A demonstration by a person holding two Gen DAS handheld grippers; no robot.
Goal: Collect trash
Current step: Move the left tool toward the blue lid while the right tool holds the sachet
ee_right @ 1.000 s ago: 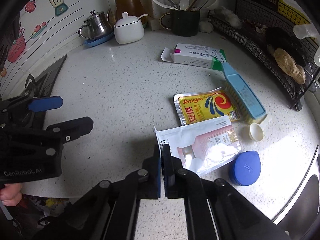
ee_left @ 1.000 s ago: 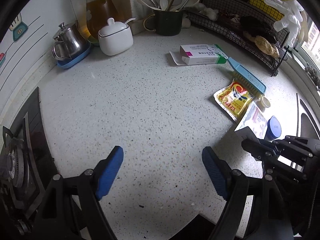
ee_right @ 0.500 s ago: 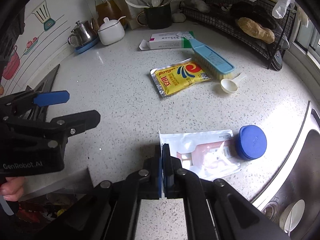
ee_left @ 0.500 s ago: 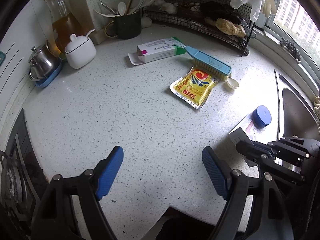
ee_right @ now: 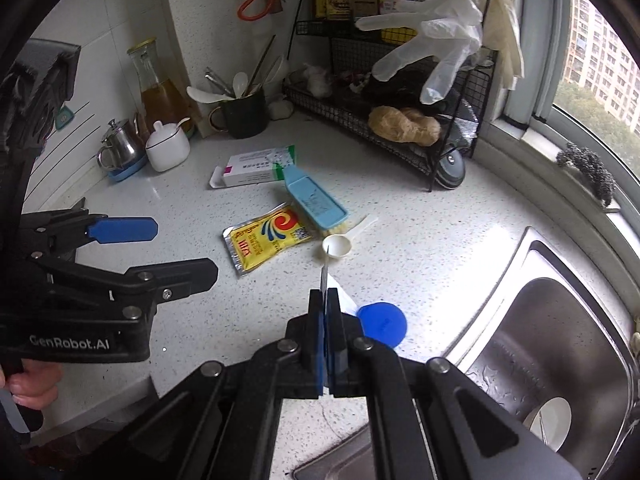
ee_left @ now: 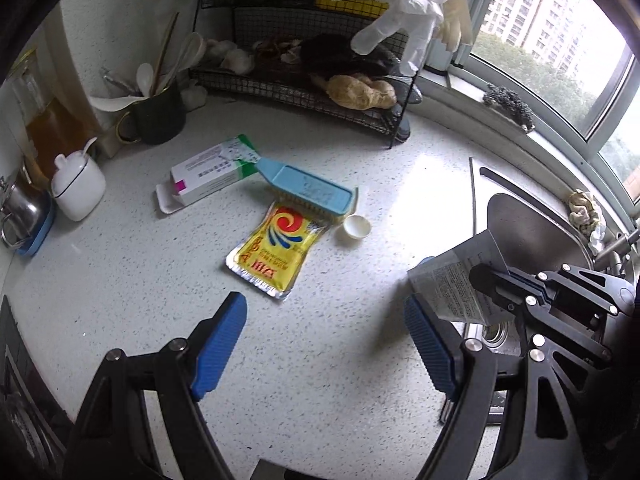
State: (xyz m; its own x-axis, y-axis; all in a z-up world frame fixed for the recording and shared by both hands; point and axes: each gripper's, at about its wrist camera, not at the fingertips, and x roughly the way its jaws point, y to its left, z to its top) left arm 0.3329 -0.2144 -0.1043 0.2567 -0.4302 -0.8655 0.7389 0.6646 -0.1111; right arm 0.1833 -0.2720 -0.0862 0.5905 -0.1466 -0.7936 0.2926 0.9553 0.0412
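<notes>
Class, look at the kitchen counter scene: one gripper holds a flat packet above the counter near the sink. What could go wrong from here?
1. The right gripper pinches only an edge of the packet, so it may slip out and fall, perhaps into the sink.
2. The yellow sachet lies partly under the brush, with a scoop alongside; the open left gripper might drag those along when grabbing it.

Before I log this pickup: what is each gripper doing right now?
Left gripper: open, nothing between its fingers.
Right gripper: shut on the flat packet, lifted off the counter.
</notes>
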